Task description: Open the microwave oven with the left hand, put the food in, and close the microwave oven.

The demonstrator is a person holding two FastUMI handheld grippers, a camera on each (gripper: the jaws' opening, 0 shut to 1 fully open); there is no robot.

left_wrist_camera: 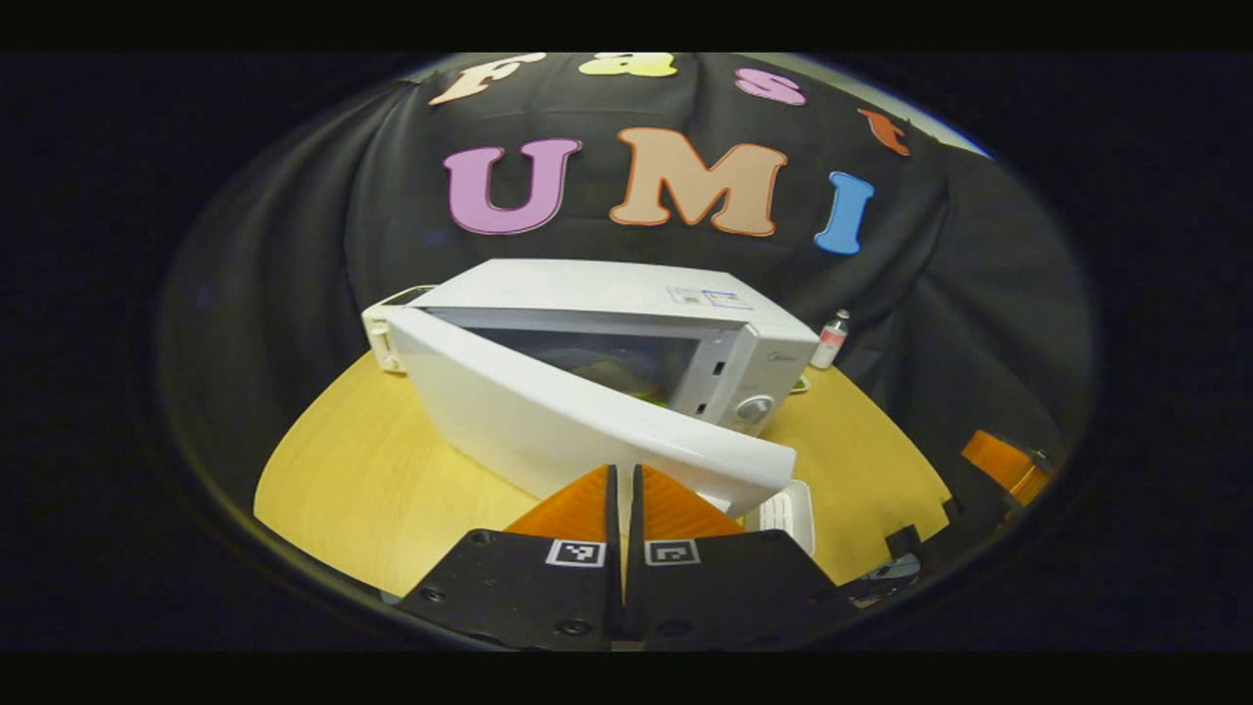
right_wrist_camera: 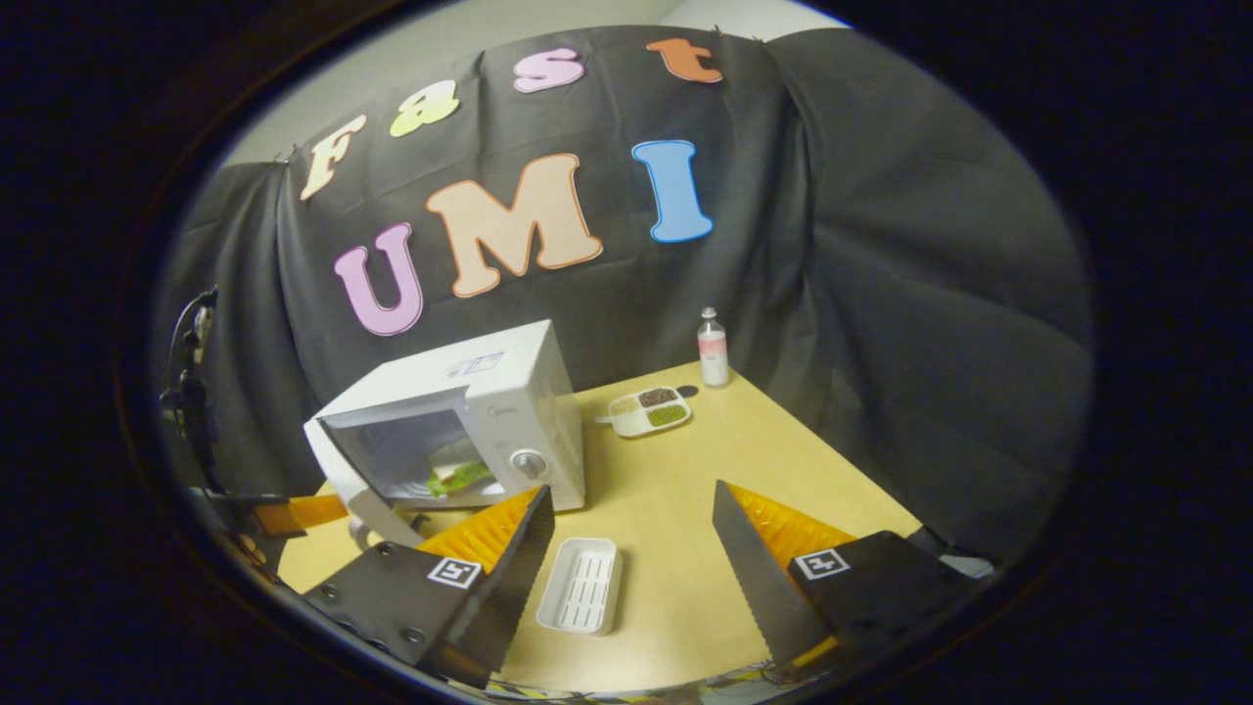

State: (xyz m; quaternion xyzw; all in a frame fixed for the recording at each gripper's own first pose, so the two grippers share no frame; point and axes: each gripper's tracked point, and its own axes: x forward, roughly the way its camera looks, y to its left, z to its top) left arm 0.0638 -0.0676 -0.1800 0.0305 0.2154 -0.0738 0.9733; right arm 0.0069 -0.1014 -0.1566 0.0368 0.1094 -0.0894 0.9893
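The left gripper [left_wrist_camera: 624, 494] is clenched with nothing between its fingers, their tips set against or just short of the outer face of the microwave door [left_wrist_camera: 587, 431]; I judge the closed fingers serve as a blunt pusher for swinging it home. The door stands partly ajar on the microwave [right_wrist_camera: 460, 421], and the food [right_wrist_camera: 456, 477] (something green and pale) already lies inside the cavity. The right gripper [right_wrist_camera: 631, 548] hovers released, fingers spread wide over the table [right_wrist_camera: 685, 470], holding nothing. Below it sits an empty white tray [right_wrist_camera: 581, 586], probably what carried the food. Farther back, a divided dish [right_wrist_camera: 646, 409] holds dark, green and pale fillings beside a small bottle [right_wrist_camera: 713, 348]
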